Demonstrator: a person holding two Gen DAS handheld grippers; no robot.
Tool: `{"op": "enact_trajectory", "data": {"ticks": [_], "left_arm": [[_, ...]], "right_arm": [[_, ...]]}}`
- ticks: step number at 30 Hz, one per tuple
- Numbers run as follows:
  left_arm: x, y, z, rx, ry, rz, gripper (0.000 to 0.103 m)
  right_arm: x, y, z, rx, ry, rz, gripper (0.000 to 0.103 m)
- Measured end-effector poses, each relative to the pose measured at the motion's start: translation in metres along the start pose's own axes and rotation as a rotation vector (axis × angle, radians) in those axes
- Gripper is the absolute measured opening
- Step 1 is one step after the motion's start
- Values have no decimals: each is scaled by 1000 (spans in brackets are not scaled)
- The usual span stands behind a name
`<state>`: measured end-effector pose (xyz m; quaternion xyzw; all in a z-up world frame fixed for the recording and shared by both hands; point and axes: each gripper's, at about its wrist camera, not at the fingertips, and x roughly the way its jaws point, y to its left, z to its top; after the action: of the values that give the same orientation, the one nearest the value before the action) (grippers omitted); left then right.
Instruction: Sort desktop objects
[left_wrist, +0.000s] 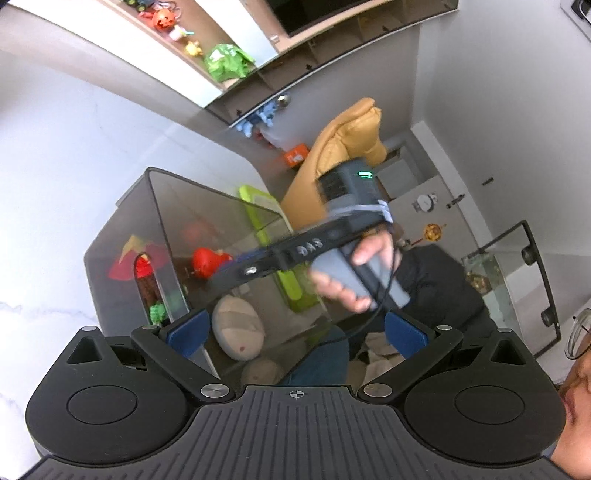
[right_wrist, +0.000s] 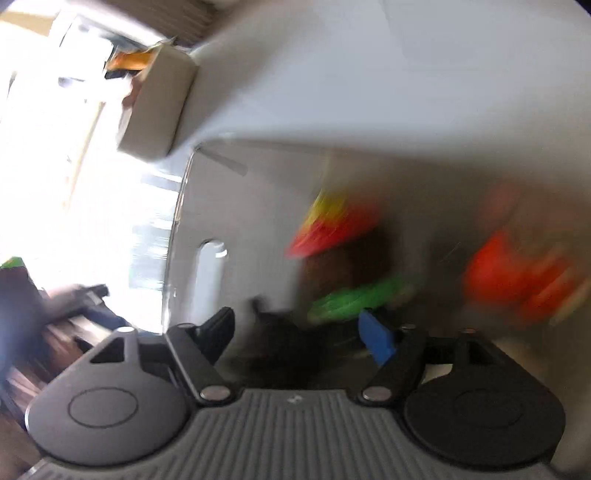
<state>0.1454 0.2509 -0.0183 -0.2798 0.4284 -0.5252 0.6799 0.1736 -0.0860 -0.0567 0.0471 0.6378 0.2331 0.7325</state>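
A smoked grey see-through box (left_wrist: 122, 236) stands on the white table (left_wrist: 55, 166). Inside it lie a red and yellow toy (left_wrist: 133, 258), a red toy (left_wrist: 207, 262) and a green piece (left_wrist: 158, 312). My left gripper (left_wrist: 295, 334) hangs open short of the box, with nothing between its blue pads (left_wrist: 188, 332). A hand holds my right gripper (left_wrist: 236, 269) over the box, pointing down into it. The right wrist view is blurred. There the right gripper (right_wrist: 295, 336) stands open above the red and yellow toy (right_wrist: 328, 229), a green toy (right_wrist: 354, 299) and an orange-red toy (right_wrist: 513, 273), holding nothing.
A yellow chair (left_wrist: 343, 147), a lime green board (left_wrist: 266, 236) and a beige cushion (left_wrist: 238, 332) lie beyond the box. A glass tank (left_wrist: 517, 280) stands at the right. Shelves with small toys run along the top. A pale block (right_wrist: 159, 107) sits by the table's edge.
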Motion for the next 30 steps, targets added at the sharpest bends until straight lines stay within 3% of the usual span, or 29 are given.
{"op": "enact_trajectory", "data": {"ticks": [1,3,6,8,10,14,19,20,24,28,30], "left_arm": [[0,-1,0,7,2,-2,103],[1,-3,0,16,7,-4,103],[2,0,0,9,9,2,103],[1,2,0,0,7,3,103],[1,2,0,-4,5,1,103],[2,1,0,-3,7,5,103],[3,1,-1,-5,9,7,103],[3,2,-1,-9,8,10,103],[3,2,-1,-12,8,15,103],[4,1,-2,-8,13,15,103],[5,0,-2,-5,20,9,103]], "right_arm": [[-10,7,-2,-117,-9,-117,78],[-5,14,-10,-303,80,-297,78],[21,12,-27,-338,223,-383,77],[31,6,-39,-345,284,-423,68],[34,9,-41,-397,244,-490,63],[34,31,-53,-661,129,-688,68],[68,29,-60,-841,162,-852,60],[71,27,-61,-856,175,-866,53],[60,22,-53,-762,130,-784,48],[3,22,-32,-455,-2,-529,47],[-27,14,-21,-242,-61,-387,47]]}}
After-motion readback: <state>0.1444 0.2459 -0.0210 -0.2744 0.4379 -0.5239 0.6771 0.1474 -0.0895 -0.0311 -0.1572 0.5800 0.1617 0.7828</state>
